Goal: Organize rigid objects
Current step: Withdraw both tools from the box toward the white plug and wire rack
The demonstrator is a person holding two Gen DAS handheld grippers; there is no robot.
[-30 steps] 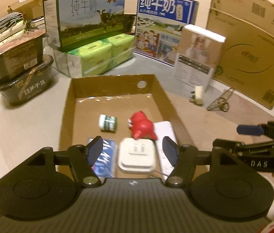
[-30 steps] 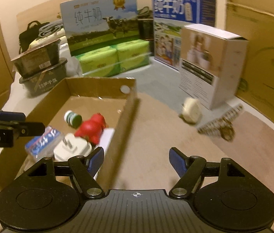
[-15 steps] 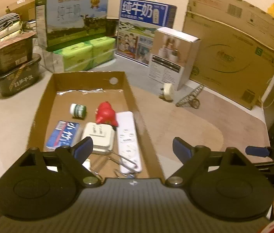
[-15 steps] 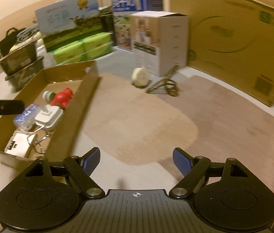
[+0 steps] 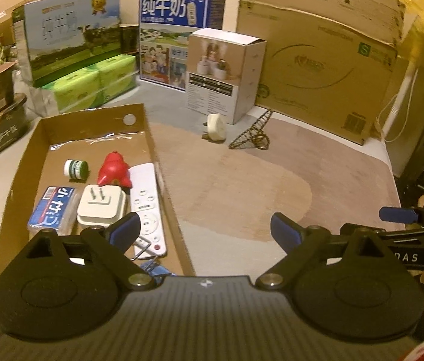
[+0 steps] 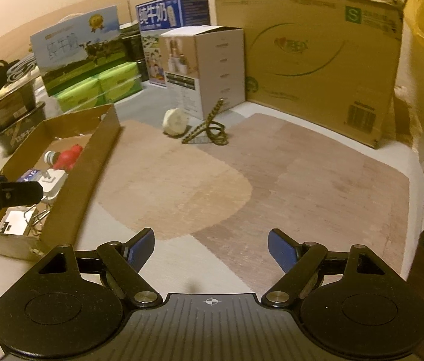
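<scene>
Tongs both gape empty, left gripper having just widened, right gripper steady; round white plug near the mat's far edge looks light, rigid, best pinched across its flat faces.

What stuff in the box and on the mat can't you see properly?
- Left wrist view: the remote's near end and the wire clips sit behind the left tool.
- Right wrist view: the box's wall hides the remote.
- Both views: small print on the white carton is unreadable.
</scene>
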